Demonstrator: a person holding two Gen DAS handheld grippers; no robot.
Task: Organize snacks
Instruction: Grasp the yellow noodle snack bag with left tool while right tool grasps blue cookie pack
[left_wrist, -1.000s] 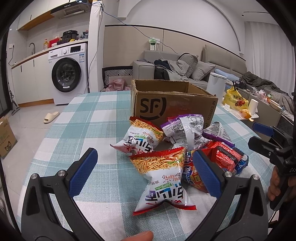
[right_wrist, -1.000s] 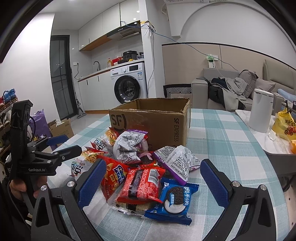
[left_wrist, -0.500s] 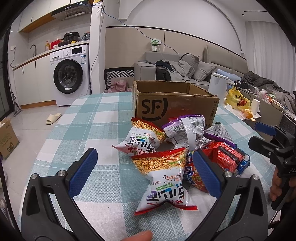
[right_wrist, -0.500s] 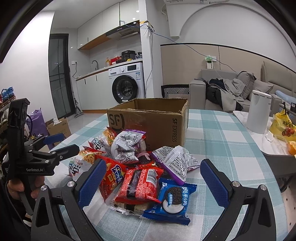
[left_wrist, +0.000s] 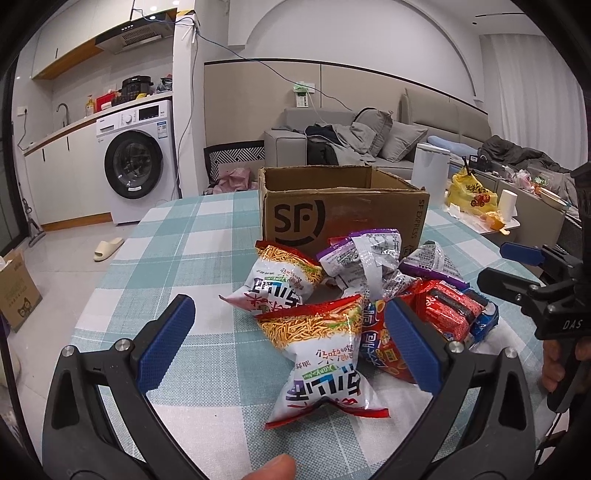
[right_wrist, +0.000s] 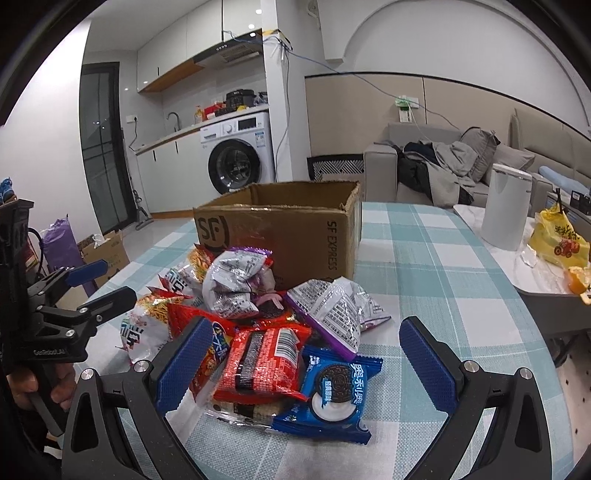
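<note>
A pile of snack packets lies on the checked tablecloth (left_wrist: 177, 258) in front of an open SF cardboard box (left_wrist: 343, 214), which also shows in the right wrist view (right_wrist: 280, 236). My left gripper (left_wrist: 288, 332) is open and empty, just before a white and red noodle-snack bag (left_wrist: 321, 354). My right gripper (right_wrist: 303, 350) is open and empty, framing a red packet (right_wrist: 262, 362) and a blue Oreo packet (right_wrist: 332, 387). Silver and purple bags (right_wrist: 236, 284) lie nearer the box.
A white canister (right_wrist: 506, 206) and a yellow bag (right_wrist: 557, 240) stand on a side table to the right. A washing machine (left_wrist: 136, 166) and a sofa (left_wrist: 369, 136) lie beyond the table. A small carton (left_wrist: 14, 291) sits on the floor at left.
Both views have shifted slightly: the pile and box sit a little nearer and lower in frame. Both grippers stay open and nothing has been grasped.
</note>
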